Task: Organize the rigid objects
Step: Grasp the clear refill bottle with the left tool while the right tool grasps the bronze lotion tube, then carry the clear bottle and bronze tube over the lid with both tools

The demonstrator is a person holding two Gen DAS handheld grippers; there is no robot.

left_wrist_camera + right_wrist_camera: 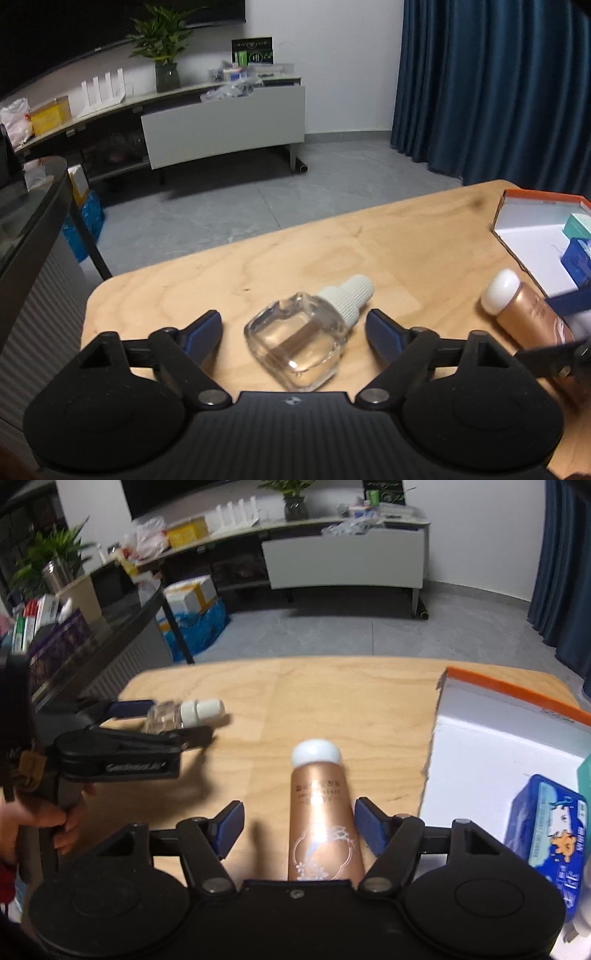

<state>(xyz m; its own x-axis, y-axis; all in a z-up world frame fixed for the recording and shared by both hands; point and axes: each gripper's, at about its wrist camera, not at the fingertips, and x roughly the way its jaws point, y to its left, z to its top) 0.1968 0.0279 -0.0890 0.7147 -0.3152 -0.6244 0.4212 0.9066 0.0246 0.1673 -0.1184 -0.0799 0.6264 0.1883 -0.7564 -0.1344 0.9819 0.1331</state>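
A clear glass bottle with a white ribbed cap lies on the wooden table between the open fingers of my left gripper; neither pad touches it. It also shows in the right wrist view. A copper tube with a white cap lies between the open fingers of my right gripper, nearer the right pad. The tube also shows in the left wrist view. An open white box with an orange rim sits at the right.
The box holds a blue pack and a teal box. The table's far edge drops to a grey floor. A dark glass table with clutter stands to the left. A low cabinet lines the back wall.
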